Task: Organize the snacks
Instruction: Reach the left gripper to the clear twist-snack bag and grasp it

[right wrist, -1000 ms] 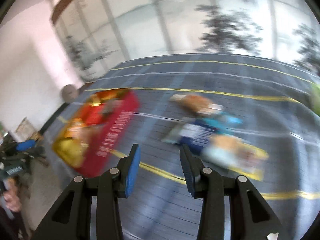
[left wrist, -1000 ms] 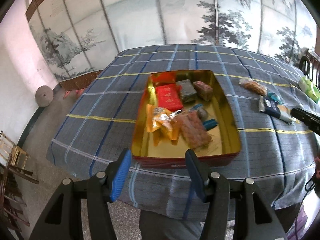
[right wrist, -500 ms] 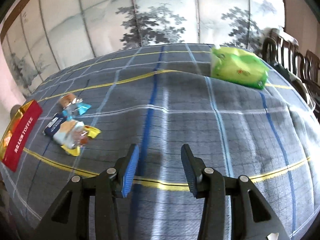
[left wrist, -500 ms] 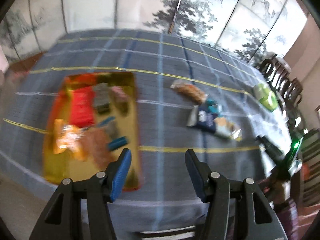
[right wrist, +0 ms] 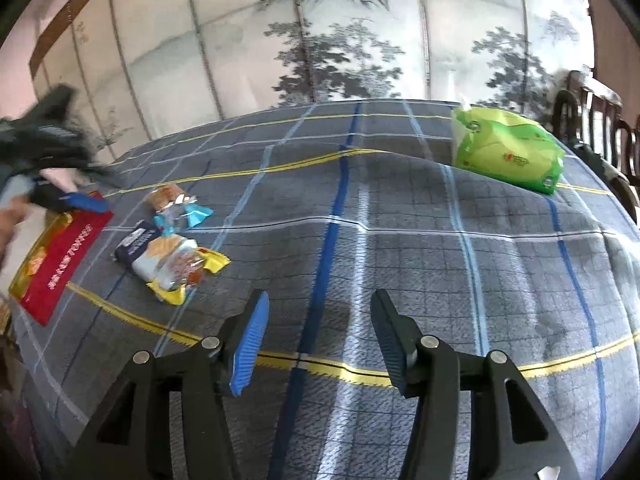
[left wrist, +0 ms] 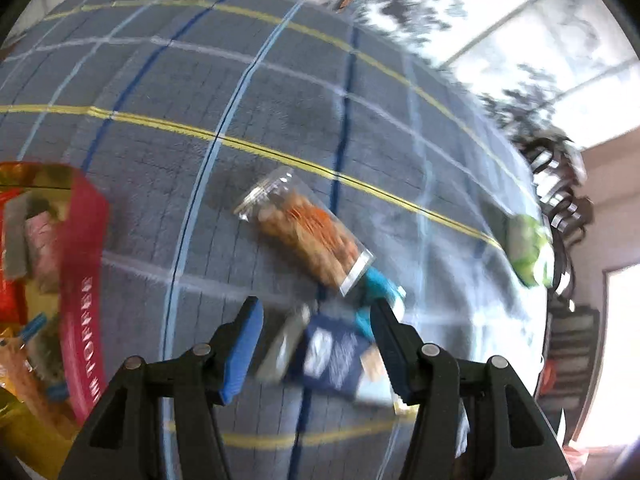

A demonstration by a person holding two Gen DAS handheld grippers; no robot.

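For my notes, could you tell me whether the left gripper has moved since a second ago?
Yes. The left gripper swung from the red tin over to the loose snacks.

A home dining room: checked tablecloth (right wrist: 400,240), painted folding screen (right wrist: 320,40), dark wooden chairs (right wrist: 592,104).

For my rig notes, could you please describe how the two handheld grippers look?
Both match: the left gripper and right gripper have matte black angular plastic bodies with triangular cut-outs and round silver rivets. Each has two fingers lined with ribbed blue pads. No cables or sleeves show.
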